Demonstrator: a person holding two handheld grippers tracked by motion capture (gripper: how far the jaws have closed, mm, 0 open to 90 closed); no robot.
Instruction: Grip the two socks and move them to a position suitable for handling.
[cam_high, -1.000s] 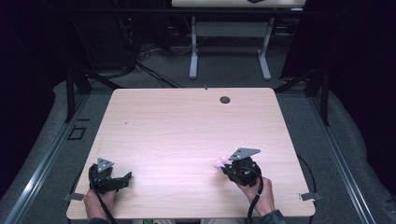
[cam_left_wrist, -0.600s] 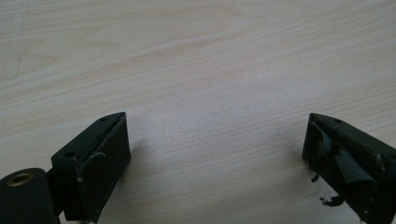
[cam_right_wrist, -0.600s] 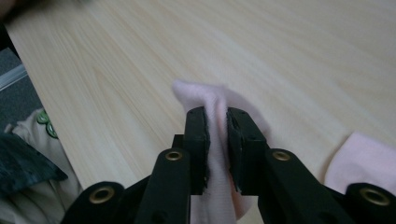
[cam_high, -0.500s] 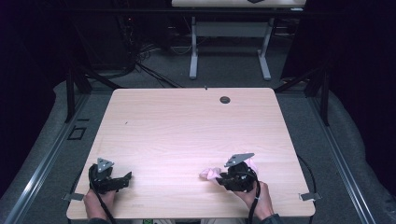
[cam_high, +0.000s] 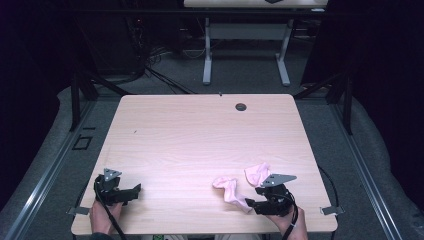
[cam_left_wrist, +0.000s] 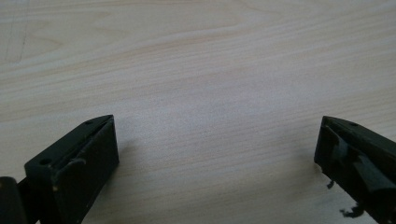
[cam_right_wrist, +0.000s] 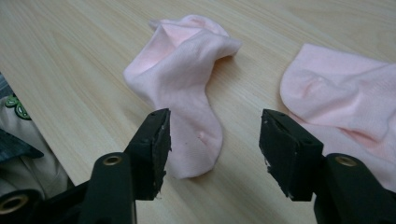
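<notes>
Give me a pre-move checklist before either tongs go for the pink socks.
1. Right tongs free of the socks: ok; jaws have just been opening, and nothing is pinched.
2. Left tongs free: ok, wide open over bare table.
3. Nearer pink sock flat: not ok, crumpled with a folded cuff.
4. Second pink sock separate from the first: ok in the right gripper view.
5. Socks a matching pair: cannot tell.

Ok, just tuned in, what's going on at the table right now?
A person holds tongs in each hand at a wooden table. The right tongs have just been opening over two pink socks: one sock lies crumpled on the table ahead of the jaws, free of the pads, and the second sock lies beside it. The left tongs stand wide open over bare wood at the near left corner, holding nothing.
</notes>
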